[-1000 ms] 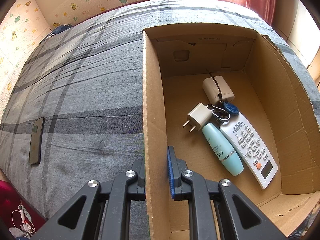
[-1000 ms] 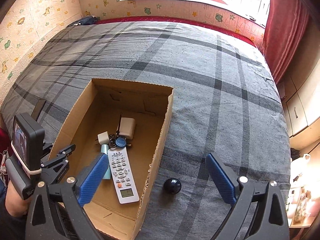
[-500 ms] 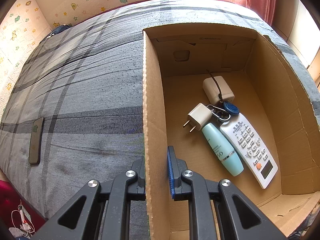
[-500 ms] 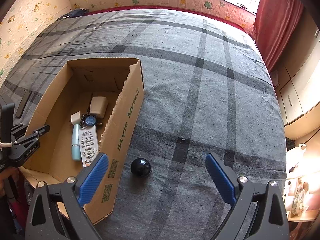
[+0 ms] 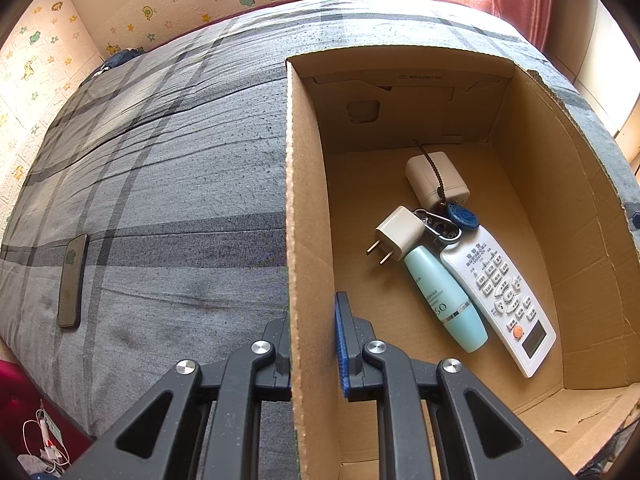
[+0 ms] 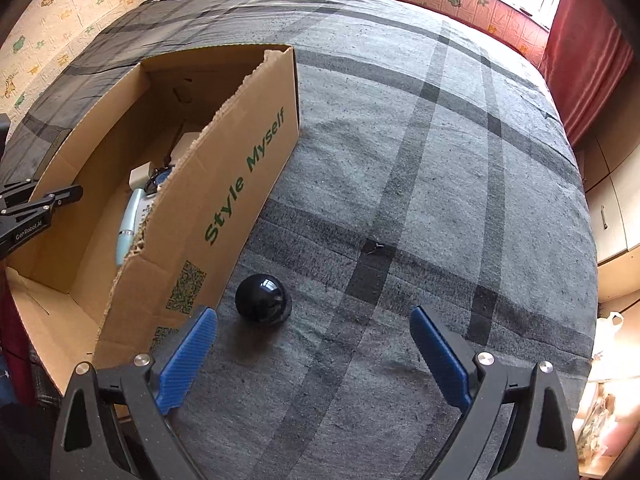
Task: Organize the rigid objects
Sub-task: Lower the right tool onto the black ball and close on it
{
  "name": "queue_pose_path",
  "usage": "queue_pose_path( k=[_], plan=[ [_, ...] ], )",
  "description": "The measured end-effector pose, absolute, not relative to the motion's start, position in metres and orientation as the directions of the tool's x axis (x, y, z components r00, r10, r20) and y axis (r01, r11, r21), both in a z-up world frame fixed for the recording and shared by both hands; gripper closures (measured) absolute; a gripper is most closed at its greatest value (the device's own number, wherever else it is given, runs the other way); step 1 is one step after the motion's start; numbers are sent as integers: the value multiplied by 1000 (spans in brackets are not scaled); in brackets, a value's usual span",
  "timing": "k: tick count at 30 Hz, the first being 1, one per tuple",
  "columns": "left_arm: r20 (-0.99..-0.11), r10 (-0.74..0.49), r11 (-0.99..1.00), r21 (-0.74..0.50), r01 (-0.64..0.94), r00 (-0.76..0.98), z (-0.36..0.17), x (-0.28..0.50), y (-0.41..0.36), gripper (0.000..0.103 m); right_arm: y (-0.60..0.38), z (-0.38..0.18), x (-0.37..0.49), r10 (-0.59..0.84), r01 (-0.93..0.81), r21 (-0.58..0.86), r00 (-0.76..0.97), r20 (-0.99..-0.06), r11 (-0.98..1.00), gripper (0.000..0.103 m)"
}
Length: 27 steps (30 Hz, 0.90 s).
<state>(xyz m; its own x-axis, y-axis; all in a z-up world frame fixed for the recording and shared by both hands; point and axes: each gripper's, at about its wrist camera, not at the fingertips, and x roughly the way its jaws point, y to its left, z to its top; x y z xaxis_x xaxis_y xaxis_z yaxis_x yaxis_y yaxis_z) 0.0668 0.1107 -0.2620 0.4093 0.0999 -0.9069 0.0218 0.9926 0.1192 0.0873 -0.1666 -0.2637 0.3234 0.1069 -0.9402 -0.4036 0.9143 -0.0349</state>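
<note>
An open cardboard box (image 5: 520, 184) (image 6: 224, 216) lies on a grey plaid bed. On its floor rest a white remote (image 5: 500, 292), a mint-green bottle (image 5: 444, 300) (image 6: 127, 220), a white plug adapter (image 5: 398, 234), a white case (image 5: 438, 180) and a blue key fob (image 5: 462, 216). My left gripper (image 5: 314, 332) is shut on the box's left wall. A glossy black ball (image 6: 262, 298) sits on the bed just outside the box's right wall. My right gripper (image 6: 312, 344) hangs open above the bed, the ball slightly ahead of its left pad (image 6: 188, 360).
A dark phone (image 5: 72, 280) lies on the bed far left of the box. The bed edge drops off at the lower left, with cables (image 5: 44, 440) on the floor. A red curtain (image 6: 588, 52) and cabinets (image 6: 616, 208) stand to the right.
My right gripper has sunk and shifted right, from over the box to the bed beside it; the black ball now looms larger near its left pad. The left gripper has kept still.
</note>
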Motion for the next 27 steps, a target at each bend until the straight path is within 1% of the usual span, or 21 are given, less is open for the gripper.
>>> queue_pose_path(
  k=[7,11,16,18,20,24,25,27],
  plan=[
    [-907,101,993,120,20,408,-262,67,111,87,-161,-299,93,95,-470,-52,284,-954,881,4],
    [-908,101,993,120,20,408,-262,67,111,87,-161,-310,98,107,-474,-30,260,-960,880,9],
    [-908,101,993,119,20,408,-262,67,111,87,-157,-312,101,138,-492,-3,252,-958,871,11],
    [-907,102,993,120,20,408,-262,67,111,87,-154,-313,101,148,-502,2,250,-957,865,14],
    [-908,101,993,120,20,407,-262,67,111,87,-152,-315,103,152,-507,11,237,-959,862,24],
    [-908,101,993,119,20,408,-262,67,111,87,-148,-323,106,161,-506,35,207,-965,862,34],
    [-908,102,993,120,21,407,-262,67,111,87,-147,-324,106,168,-507,43,204,-965,861,38],
    [-907,102,993,120,20,408,-262,67,111,87,-144,-324,104,186,-510,62,196,-963,858,51]
  ],
)
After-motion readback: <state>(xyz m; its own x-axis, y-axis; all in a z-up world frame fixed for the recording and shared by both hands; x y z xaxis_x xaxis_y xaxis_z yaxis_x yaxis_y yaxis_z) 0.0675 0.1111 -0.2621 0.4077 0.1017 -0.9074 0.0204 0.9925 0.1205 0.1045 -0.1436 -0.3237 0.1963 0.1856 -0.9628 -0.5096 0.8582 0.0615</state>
